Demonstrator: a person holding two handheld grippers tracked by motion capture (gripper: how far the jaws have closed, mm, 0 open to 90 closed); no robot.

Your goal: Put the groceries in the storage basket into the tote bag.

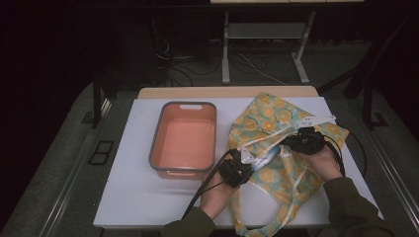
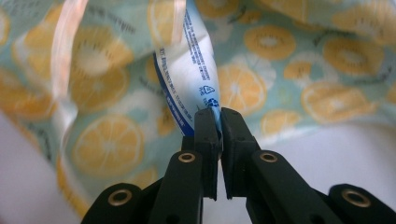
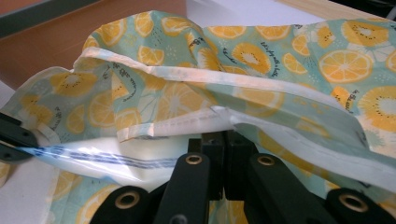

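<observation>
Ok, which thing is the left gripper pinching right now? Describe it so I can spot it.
On the white table, right of the orange tub, lies a lemon-print bag. At its near left edge the left gripper is shut on a clear plastic packet that sticks out of the bag. Its blue stripe and blue print set it apart from the yellow-and-teal cloth.

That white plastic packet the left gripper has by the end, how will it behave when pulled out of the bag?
Probably floppy: the packet is thin, creased film that bends between the left gripper and the citrus-print bag. Likely light, hanging from one pinched edge. Its glossy surface may slip, so keep the grip firm.
</observation>
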